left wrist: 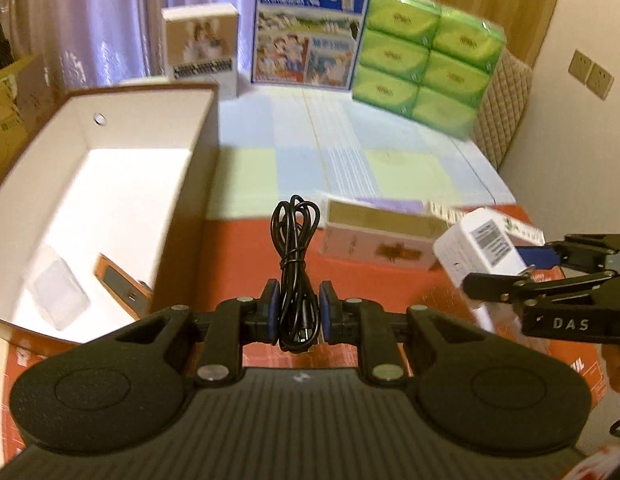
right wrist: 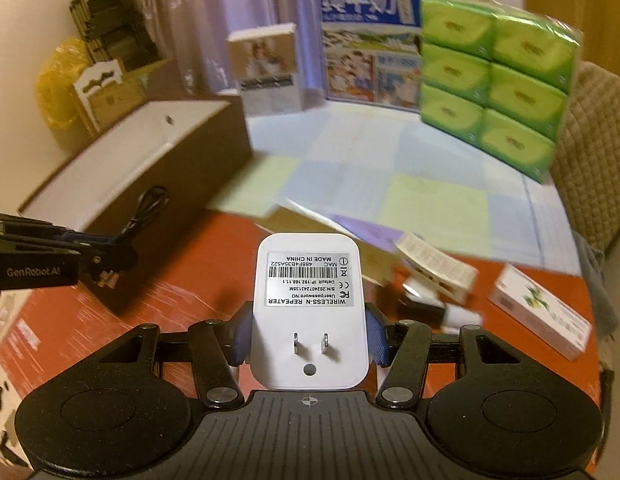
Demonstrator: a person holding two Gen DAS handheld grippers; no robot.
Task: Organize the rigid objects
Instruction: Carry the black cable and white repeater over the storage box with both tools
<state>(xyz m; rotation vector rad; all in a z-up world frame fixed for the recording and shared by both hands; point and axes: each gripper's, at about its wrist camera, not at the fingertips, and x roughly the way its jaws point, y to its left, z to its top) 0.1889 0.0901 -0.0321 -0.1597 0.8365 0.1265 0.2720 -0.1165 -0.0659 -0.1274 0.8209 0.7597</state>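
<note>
My left gripper point(left wrist: 298, 314) is shut on a coiled black cable point(left wrist: 296, 240), held above the red surface just right of the open brown box point(left wrist: 206, 152); the cable point(right wrist: 148, 206) also shows beside the box point(right wrist: 182, 168) in the right wrist view. My right gripper point(right wrist: 308, 340) is shut on a white wireless repeater point(right wrist: 308, 304), label and plug prongs facing the camera. The same repeater point(left wrist: 480, 252) appears at the right of the left wrist view. Inside the box lie a clear plastic case point(left wrist: 60, 294) and a brown flat item point(left wrist: 122, 284).
Small boxes lie on the red surface point(right wrist: 214, 264): a cream and gold box point(left wrist: 380, 234), a white box with green print point(right wrist: 540, 316), a barcoded box point(right wrist: 436, 266). At the back stand a photo box point(left wrist: 200, 46), a blue milk carton box point(left wrist: 310, 26) and green tissue packs point(left wrist: 426, 62).
</note>
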